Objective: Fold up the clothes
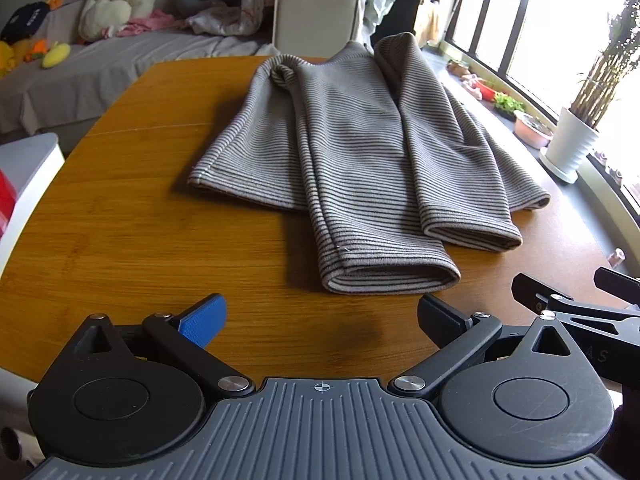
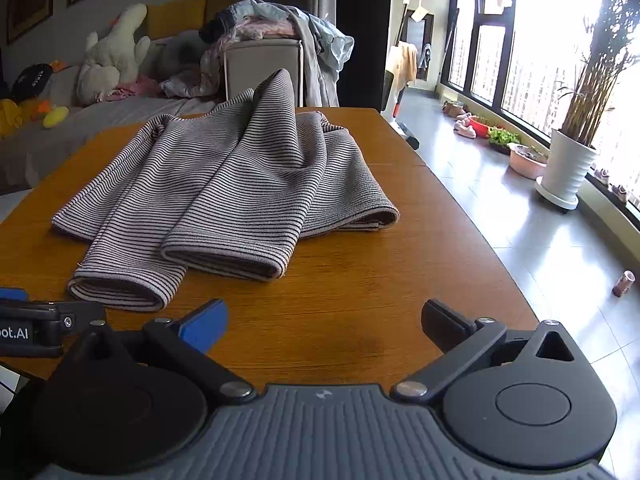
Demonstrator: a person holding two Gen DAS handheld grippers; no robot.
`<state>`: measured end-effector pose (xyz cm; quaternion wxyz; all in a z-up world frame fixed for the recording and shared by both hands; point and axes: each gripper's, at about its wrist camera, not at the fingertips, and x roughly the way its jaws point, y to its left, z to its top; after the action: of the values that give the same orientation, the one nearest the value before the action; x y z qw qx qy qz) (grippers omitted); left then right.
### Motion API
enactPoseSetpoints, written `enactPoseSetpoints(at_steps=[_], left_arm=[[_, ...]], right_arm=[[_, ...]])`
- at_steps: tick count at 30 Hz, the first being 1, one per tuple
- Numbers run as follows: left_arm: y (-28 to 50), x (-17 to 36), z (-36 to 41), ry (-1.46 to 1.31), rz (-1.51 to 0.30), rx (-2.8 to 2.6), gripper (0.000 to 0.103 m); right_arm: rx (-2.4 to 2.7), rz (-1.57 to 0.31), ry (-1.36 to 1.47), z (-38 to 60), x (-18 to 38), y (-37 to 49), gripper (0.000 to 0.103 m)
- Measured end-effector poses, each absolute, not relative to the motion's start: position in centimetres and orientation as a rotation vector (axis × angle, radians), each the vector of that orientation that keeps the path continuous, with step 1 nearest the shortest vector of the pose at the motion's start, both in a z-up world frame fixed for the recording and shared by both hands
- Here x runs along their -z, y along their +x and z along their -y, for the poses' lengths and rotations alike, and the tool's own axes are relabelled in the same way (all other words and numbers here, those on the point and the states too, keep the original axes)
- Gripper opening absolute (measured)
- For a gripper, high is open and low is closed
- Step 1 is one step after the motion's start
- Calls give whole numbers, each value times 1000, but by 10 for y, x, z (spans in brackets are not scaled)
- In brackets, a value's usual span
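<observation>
A grey striped top [image 1: 360, 152] lies on the wooden table [image 1: 140, 220], both sleeves folded in over the body with the cuffs toward me. It also shows in the right wrist view [image 2: 240, 184]. My left gripper [image 1: 320, 320] is open and empty, hovering above bare table just short of the nearest cuff. My right gripper [image 2: 324, 324] is open and empty, near the table's front edge, short of the cuffs. The right gripper's body [image 1: 580, 304] shows at the right of the left wrist view; the left gripper's body [image 2: 36, 320] shows at the left of the right wrist view.
A sofa [image 1: 100, 64] with plush toys [image 1: 116, 0] and a pile of clothes on a box [image 2: 264, 40] stand behind the table. Potted plants [image 2: 568, 168] and bowls line the window sill on the right. A white unit [image 1: 28, 168] stands at the table's left.
</observation>
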<state>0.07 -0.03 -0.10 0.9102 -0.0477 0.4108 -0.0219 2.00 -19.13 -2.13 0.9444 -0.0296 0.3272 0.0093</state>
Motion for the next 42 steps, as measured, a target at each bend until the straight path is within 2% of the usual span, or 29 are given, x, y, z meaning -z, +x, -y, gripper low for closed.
enactPoseSetpoints(at_steps=[42], left_arm=[[6, 2, 0, -76, -864, 34, 103]], right_arm=[[-59, -720, -25, 189, 32, 27, 103]])
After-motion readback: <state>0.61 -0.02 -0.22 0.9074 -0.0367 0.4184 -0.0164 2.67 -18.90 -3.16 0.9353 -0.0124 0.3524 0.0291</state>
